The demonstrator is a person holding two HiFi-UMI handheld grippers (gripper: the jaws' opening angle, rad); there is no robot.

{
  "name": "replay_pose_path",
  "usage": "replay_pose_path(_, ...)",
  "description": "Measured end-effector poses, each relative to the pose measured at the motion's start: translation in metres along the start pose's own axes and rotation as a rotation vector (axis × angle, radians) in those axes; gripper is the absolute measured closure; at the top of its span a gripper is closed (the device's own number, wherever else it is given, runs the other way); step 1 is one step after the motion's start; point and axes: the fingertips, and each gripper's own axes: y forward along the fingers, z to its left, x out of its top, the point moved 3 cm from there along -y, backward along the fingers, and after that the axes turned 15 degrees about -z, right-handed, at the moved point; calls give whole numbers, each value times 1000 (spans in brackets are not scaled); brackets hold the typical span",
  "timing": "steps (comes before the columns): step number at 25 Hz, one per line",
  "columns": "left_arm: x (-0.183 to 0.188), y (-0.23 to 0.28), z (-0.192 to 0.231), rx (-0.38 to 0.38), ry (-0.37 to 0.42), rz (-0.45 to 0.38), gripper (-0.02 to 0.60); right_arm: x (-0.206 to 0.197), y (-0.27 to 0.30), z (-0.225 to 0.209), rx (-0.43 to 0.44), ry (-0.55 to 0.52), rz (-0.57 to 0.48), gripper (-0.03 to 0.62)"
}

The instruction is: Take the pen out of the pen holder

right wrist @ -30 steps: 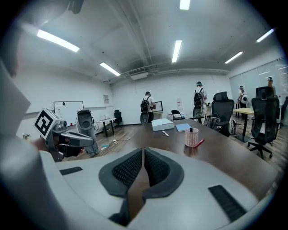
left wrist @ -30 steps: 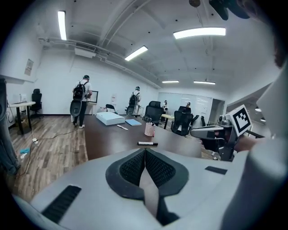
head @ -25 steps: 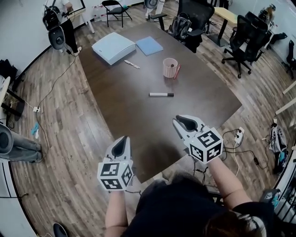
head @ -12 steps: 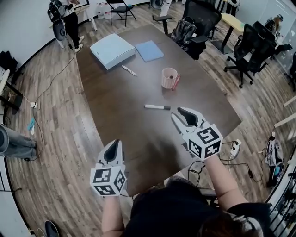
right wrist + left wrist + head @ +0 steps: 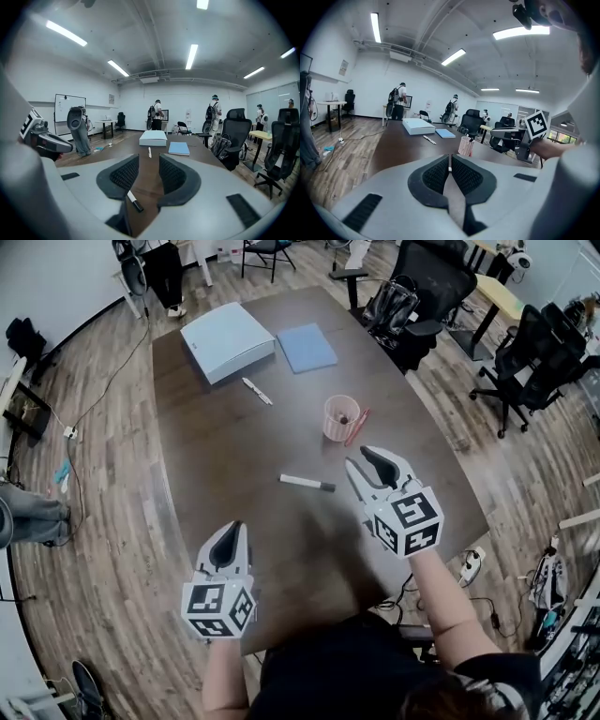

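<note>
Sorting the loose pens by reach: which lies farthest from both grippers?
The white pen by the white box; the black-capped marker and the red pen at the holder lie nearer.

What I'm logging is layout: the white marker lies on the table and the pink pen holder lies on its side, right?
No: the pink pen holder stands upright, as the left gripper view shows. The white marker does lie on the table.
</note>
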Motion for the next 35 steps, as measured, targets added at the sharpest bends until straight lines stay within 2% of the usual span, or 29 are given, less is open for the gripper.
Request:
replay_pose_path(11, -16, 46, 1, 59, -26, 6, 552, -42, 67, -51, 0, -100, 54, 445)
replay_pose_path(21, -31, 60, 12, 112, -24, 51, 552, -76, 109, -73, -4, -161, 113, 445)
replay_pose_path(25, -31, 58, 16, 136, -17, 58, 552, -79, 112, -74, -9, -175, 133, 494)
replay_pose_path(35, -27, 44, 27, 155, -25, 43, 552, -53, 105, -61, -7, -230, 73, 503)
